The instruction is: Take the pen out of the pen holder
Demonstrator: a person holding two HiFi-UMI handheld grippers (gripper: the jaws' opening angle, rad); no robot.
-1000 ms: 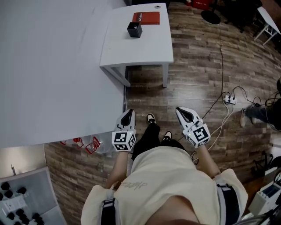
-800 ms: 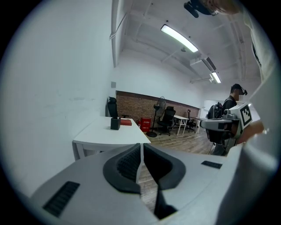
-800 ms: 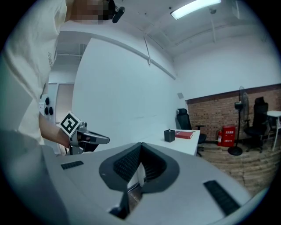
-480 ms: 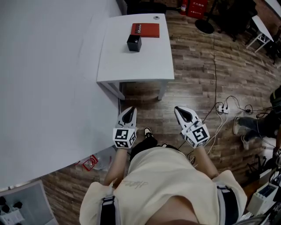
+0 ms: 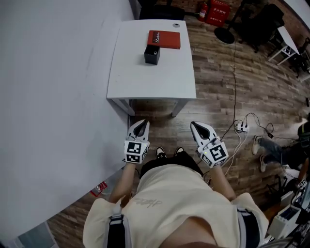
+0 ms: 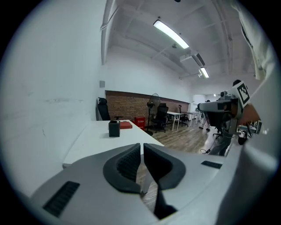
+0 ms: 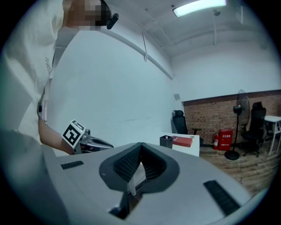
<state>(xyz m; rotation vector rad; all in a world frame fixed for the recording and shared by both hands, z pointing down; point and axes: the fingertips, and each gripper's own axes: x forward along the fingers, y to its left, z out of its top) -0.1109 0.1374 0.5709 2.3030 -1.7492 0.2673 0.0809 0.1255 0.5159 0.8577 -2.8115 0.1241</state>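
Note:
A black pen holder (image 5: 151, 54) stands on a white table (image 5: 150, 80) at the far end of the head view, with a red book (image 5: 164, 39) just behind it. Any pen in it is too small to make out. Both grippers hang over the wooden floor, short of the table's near edge. My left gripper (image 5: 143, 123) and my right gripper (image 5: 193, 125) are shut with nothing held. In the left gripper view the left gripper (image 6: 142, 145) points toward the pen holder (image 6: 114, 128). Past the right gripper (image 7: 141, 145), the pen holder (image 7: 166, 141) stands far ahead.
A large white wall (image 5: 48, 97) runs along the left. A power strip with cables (image 5: 240, 127) lies on the floor to the right, near another person's legs (image 5: 271, 147). Office chairs, a fan base (image 5: 223, 34) and red boxes (image 5: 218, 7) stand beyond the table.
The table has drawn closer and more central as the person stepped toward it. Both grippers stay shut and keep their places in front of the body.

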